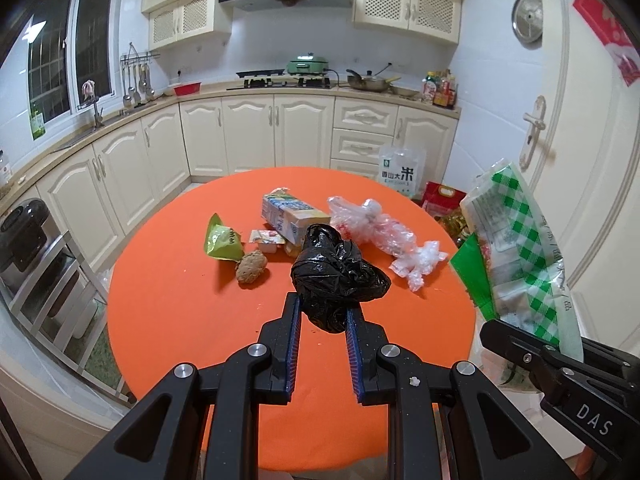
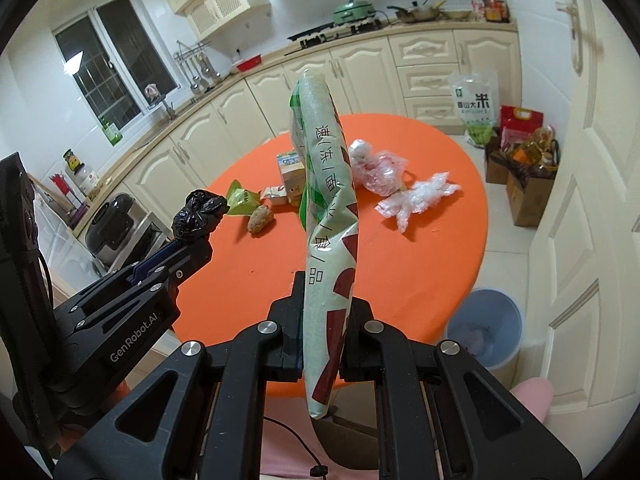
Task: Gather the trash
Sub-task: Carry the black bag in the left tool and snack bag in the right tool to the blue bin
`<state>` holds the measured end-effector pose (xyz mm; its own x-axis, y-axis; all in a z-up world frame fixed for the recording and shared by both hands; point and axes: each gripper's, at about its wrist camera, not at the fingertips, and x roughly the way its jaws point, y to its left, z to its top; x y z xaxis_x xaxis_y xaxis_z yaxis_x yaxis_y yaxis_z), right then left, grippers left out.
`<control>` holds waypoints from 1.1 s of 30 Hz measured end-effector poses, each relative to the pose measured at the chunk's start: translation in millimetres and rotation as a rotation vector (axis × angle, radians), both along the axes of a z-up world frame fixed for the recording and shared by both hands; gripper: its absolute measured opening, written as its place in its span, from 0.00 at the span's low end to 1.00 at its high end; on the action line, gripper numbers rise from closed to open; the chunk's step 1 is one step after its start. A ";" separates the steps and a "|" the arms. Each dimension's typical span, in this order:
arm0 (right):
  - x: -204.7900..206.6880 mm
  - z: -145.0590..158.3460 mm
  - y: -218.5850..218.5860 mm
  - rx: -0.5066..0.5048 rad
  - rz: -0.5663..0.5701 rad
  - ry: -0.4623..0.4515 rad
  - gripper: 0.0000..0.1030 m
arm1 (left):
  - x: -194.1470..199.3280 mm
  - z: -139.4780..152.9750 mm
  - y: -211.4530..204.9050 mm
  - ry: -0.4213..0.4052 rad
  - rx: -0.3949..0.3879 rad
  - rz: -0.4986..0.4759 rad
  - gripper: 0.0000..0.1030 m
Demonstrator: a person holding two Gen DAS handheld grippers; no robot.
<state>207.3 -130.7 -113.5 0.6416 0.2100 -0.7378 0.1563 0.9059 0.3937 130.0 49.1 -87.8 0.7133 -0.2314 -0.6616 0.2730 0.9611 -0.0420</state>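
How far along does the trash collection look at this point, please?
Nothing is clearly binned yet. The left gripper holds a black bag; the right gripper holds a green food package. The carton, clear plastic and small wrappers remain on the table.

Count of items observed. Grippers: two, the left gripper (image 1: pixel 322 310) and the right gripper (image 2: pixel 324 292). Held items: two, one black bag (image 1: pixel 338 276) and one green-checked food packet (image 2: pixel 328 208). Items lying on the orange table (image 1: pixel 180 312): six in clear sight, namely one drink carton (image 1: pixel 286 214), one green wrapper (image 1: pixel 222 240), one small foil-lidded cup (image 1: pixel 266 239), one brown lump (image 1: pixel 251 266) and two crumpled clear plastic bags (image 1: pixel 370 220) (image 1: pixel 418 262). Bins on the floor: one blue bin (image 2: pixel 486 326).
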 end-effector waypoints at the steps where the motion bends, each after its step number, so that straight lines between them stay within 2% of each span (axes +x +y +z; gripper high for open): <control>1: -1.6 -0.5 -3.1 0.001 -0.008 0.001 0.11 | -0.2 -0.4 -3.4 0.000 0.003 -0.004 0.17; 8: -14.7 -5.0 -30.4 0.011 -0.077 0.008 0.11 | 10.6 -2.7 -30.8 0.010 0.034 -0.068 0.17; 14: -32.5 -16.8 -73.4 0.018 -0.179 0.045 0.11 | 20.6 -11.8 -86.7 0.026 0.070 -0.188 0.17; 24: -67.6 -49.3 -163.3 0.003 -0.401 0.166 0.11 | 50.4 -59.7 -208.0 0.142 0.142 -0.440 0.17; 28: -79.0 -64.2 -197.8 -0.012 -0.485 0.220 0.11 | 67.7 -81.2 -249.5 0.187 0.171 -0.501 0.17; 33: -85.1 -82.7 -222.5 0.003 -0.528 0.280 0.11 | 98.0 -108.1 -299.1 0.258 0.228 -0.553 0.17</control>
<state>122.3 -353.2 -196.3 0.4409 -0.0822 -0.8938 0.6833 0.6765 0.2748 228.0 -250.0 -195.9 0.3402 -0.3525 -0.8718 0.7387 0.6739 0.0158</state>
